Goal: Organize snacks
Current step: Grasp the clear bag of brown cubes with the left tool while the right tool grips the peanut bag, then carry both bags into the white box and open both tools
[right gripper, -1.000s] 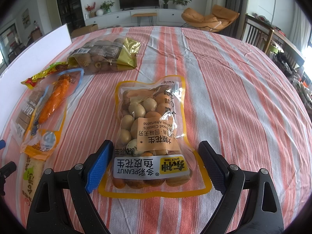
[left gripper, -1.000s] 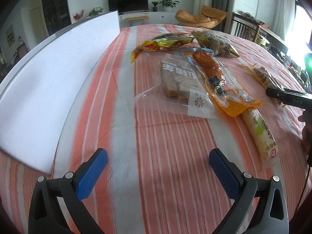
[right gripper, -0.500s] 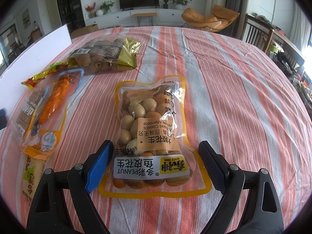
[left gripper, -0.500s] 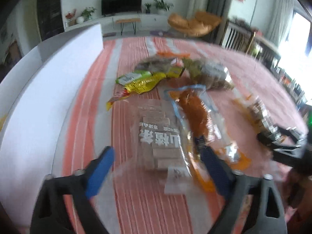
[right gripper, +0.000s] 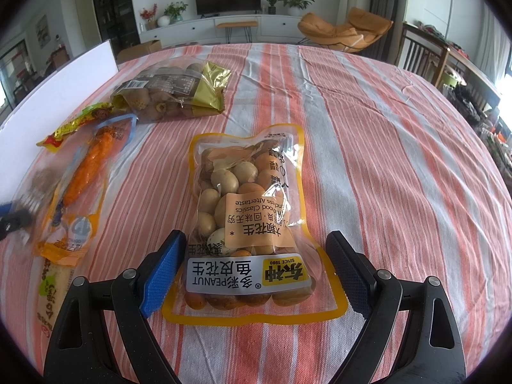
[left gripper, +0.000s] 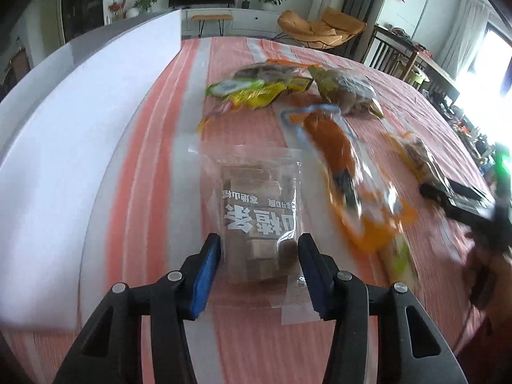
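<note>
Since a second ago, the left tongs [left gripper: 259,270] have advanced over the clear pack of brown bars [left gripper: 259,220] on the striped tabletop [left gripper: 256,345], and their jaws have just been closing, now pinching its near end. That slick film could slip free when lifted. Only the right wrist view shows the right tongs [right gripper: 254,267] gaping, untouching, around the peanut bag [right gripper: 252,220].

Left tongs [left gripper: 259,260] angled steeply down, jaws just closing, blue pads [left gripper: 208,267] narrowed against sides of clear bag of brown bars [left gripper: 256,220]. Right tongs [right gripper: 256,265] angled down, jaws spread wide, pads apart from peanut pack [right gripper: 249,217] lying between them. Bare hand [left gripper: 491,284] behind right tongs, blurred.
</note>
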`<state>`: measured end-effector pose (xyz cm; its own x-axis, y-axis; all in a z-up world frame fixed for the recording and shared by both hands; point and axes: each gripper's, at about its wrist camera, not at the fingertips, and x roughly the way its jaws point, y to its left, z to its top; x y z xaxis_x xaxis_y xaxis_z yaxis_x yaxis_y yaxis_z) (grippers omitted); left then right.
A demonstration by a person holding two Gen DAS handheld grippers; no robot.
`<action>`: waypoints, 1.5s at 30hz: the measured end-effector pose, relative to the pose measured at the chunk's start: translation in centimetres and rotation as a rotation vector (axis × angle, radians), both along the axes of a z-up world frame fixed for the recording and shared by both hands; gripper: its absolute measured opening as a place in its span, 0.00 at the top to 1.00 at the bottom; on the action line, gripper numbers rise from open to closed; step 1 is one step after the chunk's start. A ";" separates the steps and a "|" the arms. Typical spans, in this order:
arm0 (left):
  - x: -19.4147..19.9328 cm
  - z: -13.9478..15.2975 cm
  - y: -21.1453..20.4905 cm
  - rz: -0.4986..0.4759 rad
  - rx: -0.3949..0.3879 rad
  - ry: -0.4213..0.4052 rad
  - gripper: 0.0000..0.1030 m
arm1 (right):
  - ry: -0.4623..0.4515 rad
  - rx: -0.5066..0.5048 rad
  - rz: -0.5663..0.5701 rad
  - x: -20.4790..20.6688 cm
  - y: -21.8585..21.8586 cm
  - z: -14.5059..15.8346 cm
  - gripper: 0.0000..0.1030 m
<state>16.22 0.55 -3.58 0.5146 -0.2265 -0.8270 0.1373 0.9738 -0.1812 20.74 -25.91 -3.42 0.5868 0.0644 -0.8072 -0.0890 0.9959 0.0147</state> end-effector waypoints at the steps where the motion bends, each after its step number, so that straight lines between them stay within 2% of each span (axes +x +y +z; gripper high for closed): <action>1: -1.1 0.0 0.5 -0.004 -0.011 0.016 0.52 | 0.000 0.000 0.000 0.0 0.0 0.0 0.11; 3: -2.4 0.2 0.9 -0.014 -0.029 0.033 0.52 | 0.000 0.000 0.000 0.0 0.0 0.0 0.11; 5: -3.4 0.9 1.6 -0.018 -0.074 0.045 0.47 | 0.000 0.000 0.000 0.0 0.0 0.0 0.11; 7: -3.7 2.0 2.2 -0.019 -0.128 0.028 0.17 | 0.000 -0.001 0.000 0.0 0.0 0.0 0.11; 9: -3.7 3.2 2.5 -0.017 -0.165 -0.016 0.05 | 0.000 -0.001 0.000 0.0 0.0 0.0 0.11; 10: -3.6 3.8 2.5 -0.016 -0.167 -0.038 0.04 | 0.000 0.000 0.000 0.0 0.0 0.0 0.11; 12: -2.7 4.0 1.7 -0.030 -0.139 -0.029 0.04 | 0.000 0.000 0.000 0.0 0.0 0.0 0.11; 14: -1.8 3.2 0.1 -0.065 -0.076 0.013 0.04 | 0.000 0.000 0.000 0.0 0.0 0.0 0.11; 17: -1.0 0.9 -1.9 -0.043 0.106 0.054 0.04 | 0.000 0.001 -0.001 0.0 0.0 0.0 0.11; 19: -0.6 -0.6 -2.0 0.020 0.175 0.068 0.04 | 0.000 0.001 -0.001 0.0 0.0 0.0 0.11; 21: -0.6 -1.5 -1.1 0.054 0.140 0.080 0.05 | 0.000 0.001 -0.001 0.0 0.0 0.0 0.11; 23: -1.1 -1.3 -0.8 0.067 0.135 0.041 0.19 | 0.000 0.002 -0.001 0.0 0.0 0.0 0.11; 24: -1.4 -1.0 -1.0 0.050 0.142 0.021 0.42 | 0.000 0.001 -0.001 0.0 -0.1 0.0 0.11; 27: -1.8 -0.4 -1.1 0.036 0.148 0.026 0.53 | 0.000 0.012 0.000 -0.3 0.0 0.3 0.11; 29: -2.2 -0.2 -0.6 0.036 0.122 0.027 0.55 | 0.029 0.048 0.035 0.1 -0.6 0.6 0.11; 31: -2.9 -0.2 0.3 0.048 0.076 0.022 0.56 | 0.132 0.197 0.088 1.0 -2.3 1.5 0.11; 32: -3.2 -0.2 0.5 0.055 0.059 0.018 0.56 | 0.183 0.300 0.081 1.4 -3.5 2.2 0.11; 33: -3.4 -0.2 0.6 0.062 0.043 0.014 0.56 | 0.207 0.340 0.065 1.9 -4.1 2.8 0.12; 35: -3.4 -0.3 0.7 0.071 0.023 0.010 0.56 | 0.227 0.286 0.066 2.7 -3.8 3.8 0.12; 36: -3.6 -0.3 0.8 0.071 0.014 0.010 0.56 | 0.257 0.196 0.091 3.6 -2.6 4.1 0.12; 40: -4.3 -0.2 1.3 0.076 -0.030 0.012 0.56 | 0.365 0.006 0.134 5.7 0.9 2.3 0.13; 42: -4.8 -0.1 1.8 0.083 -0.069 0.008 0.56 | 0.411 -0.035 0.150 6.3 2.2 1.0 0.18; 43: -5.3 0.1 2.1 0.082 -0.091 0.002 0.56 | 0.400 -0.084 0.154 6.3 2.6 0.8 0.29; 45: -5.7 0.7 2.3 0.074 -0.122 -0.013 0.56 | 0.374 -0.065 0.151 6.1 2.8 1.3 0.36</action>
<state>10.50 2.82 -2.88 0.5438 -0.2863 -0.7889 0.0691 0.9521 -0.2979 26.83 -23.13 -2.16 0.2398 0.0690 -0.9684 -0.2344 0.9721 0.0112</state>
